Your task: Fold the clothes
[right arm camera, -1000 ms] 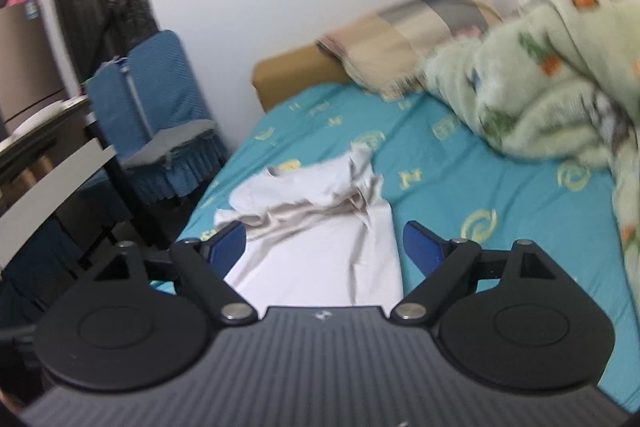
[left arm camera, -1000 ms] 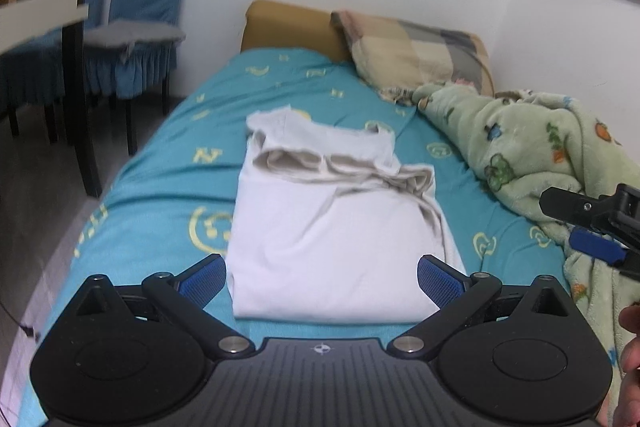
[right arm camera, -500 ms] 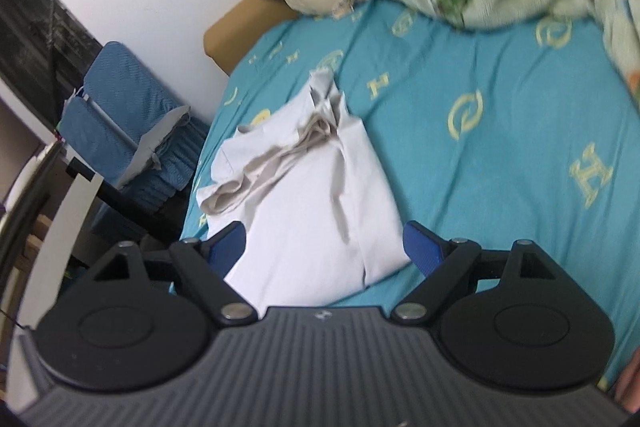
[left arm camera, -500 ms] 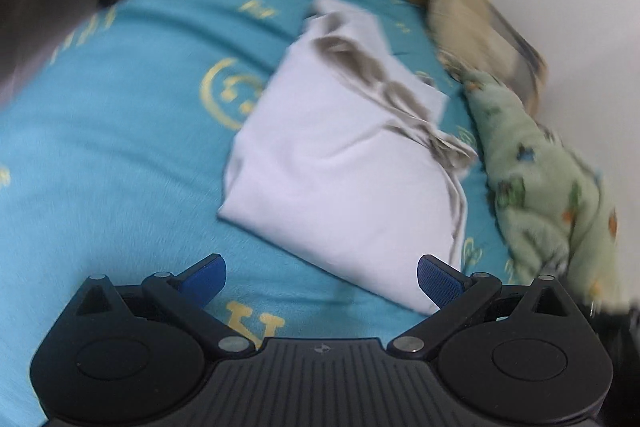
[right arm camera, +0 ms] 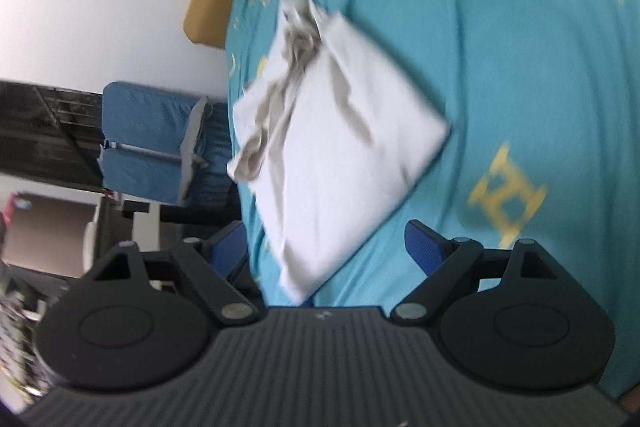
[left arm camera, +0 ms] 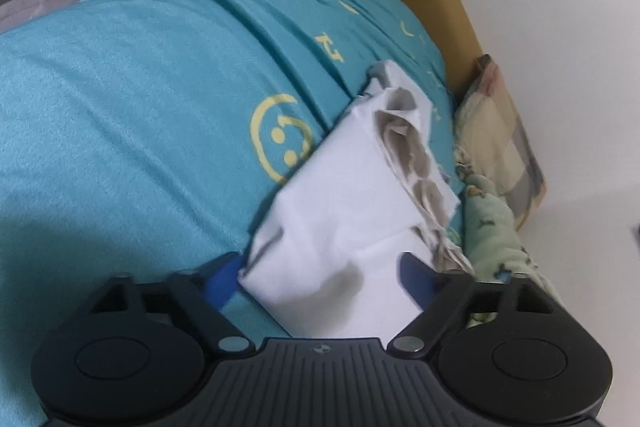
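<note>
White garment (left arm camera: 344, 227) lies on the teal bedsheet (left arm camera: 140, 131), taking up the centre and lower right of the left wrist view and the middle of the right wrist view (right arm camera: 336, 147). It is already a compact, roughly rectangular packet with several layers; its near edges look fairly crisp, but at the far end a grey-beige inner part bunches loosely, so that end is not neat.

By size: the bed fills most of both views. A green patterned blanket (left arm camera: 492, 227) sits at the right edge of the left wrist view, with a checked pillow (left arm camera: 500, 131) above it and a mustard headboard (left arm camera: 444, 19) toward the upper right. Blue-covered chairs (right arm camera: 152, 143) stand at the left of the right wrist view.

The left gripper (left arm camera: 320, 275) is spread wide, straddling the packet's near end, one blue finger just beside its corner, the other over the cloth. The right gripper (right arm camera: 324, 247) is also spread wide, the packet's near corner reaching between its fingers. Neither clamps anything.

I judge the folding mostly done: either one more fold or tidying is coming, or the packet is being left as it is.
</note>
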The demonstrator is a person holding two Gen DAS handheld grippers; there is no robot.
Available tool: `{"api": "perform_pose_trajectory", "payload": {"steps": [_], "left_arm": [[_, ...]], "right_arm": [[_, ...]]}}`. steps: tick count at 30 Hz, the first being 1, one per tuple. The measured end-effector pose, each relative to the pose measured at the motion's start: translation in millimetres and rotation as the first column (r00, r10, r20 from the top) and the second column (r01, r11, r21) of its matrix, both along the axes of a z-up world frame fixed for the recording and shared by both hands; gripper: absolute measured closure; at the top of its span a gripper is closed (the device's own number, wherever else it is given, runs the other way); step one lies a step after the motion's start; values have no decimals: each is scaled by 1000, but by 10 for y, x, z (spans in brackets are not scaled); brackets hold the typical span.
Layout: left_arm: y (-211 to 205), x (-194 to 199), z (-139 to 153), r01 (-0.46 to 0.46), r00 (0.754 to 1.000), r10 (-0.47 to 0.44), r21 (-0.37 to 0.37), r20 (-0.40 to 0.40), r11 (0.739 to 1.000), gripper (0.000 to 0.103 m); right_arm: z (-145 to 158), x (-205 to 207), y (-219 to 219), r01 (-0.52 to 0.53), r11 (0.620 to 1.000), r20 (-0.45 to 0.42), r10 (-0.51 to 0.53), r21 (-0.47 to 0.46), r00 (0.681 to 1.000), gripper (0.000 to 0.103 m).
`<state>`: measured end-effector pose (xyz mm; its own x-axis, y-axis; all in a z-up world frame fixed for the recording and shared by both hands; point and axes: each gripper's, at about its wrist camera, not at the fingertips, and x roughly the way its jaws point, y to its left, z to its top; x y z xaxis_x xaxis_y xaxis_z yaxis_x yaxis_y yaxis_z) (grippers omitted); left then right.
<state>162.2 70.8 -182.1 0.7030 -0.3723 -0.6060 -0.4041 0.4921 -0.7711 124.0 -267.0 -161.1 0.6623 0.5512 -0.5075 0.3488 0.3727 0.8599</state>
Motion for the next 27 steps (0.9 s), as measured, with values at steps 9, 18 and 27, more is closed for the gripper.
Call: {"api": "perform_pose_trajectory", "payload": {"steps": [9, 18, 27], "left_arm": [[7, -33, -74, 9, 999, -16, -137, -47, 990, 18], [-322, 106, -120, 183, 982, -189, -205, -11, 962, 4], [-399, 197, -189, 170, 985, -168, -177, 26, 969, 15]], "right_arm": [[-347, 191, 154, 155, 988, -90, -155, -5, 984, 25], [-306, 331, 79, 190, 978, -84, -198, -87, 977, 85], [84, 296, 36, 175, 985, 108, -173, -7, 979, 93]]}}
